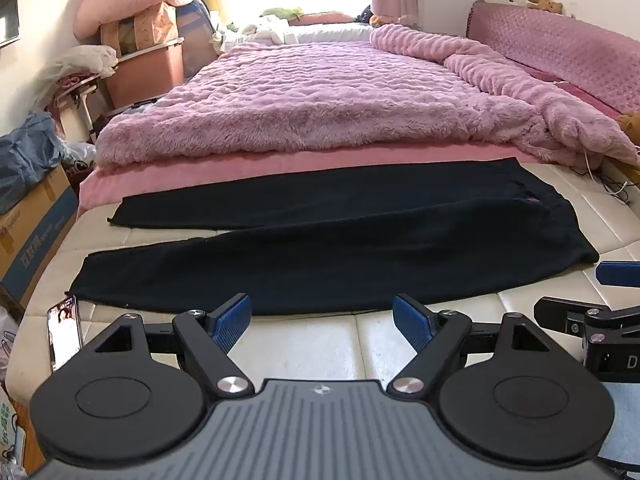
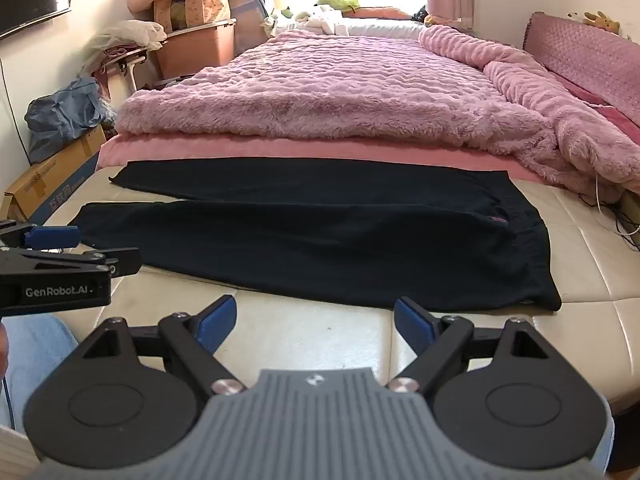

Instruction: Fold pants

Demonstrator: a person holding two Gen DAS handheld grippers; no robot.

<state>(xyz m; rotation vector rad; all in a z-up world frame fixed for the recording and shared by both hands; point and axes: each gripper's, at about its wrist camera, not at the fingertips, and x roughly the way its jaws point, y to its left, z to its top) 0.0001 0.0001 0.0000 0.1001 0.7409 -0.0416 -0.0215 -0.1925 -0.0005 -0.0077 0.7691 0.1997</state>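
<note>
Black pants lying flat across the near mattress, legs pointing left; left gripper and right gripper hovering near, both released, grasping nothing.

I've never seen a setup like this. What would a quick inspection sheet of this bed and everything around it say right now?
Surface: cream quilted mattress, bare at the near edge.
Job's things: black fabric pants lie flat and unfolded, legs to the left, waistband to the right.
Clutter: a smartphone with a lit screen lies near the left leg's hem.
Grippers: left gripper and right gripper are both open, holding nothing, short of the pants.
Cables: thin wires at the mattress's right edge.
Surroundings: fluffy pink blanket behind the pants; cardboard box, plastic storage bin and bags on the left; bright window beyond.
</note>
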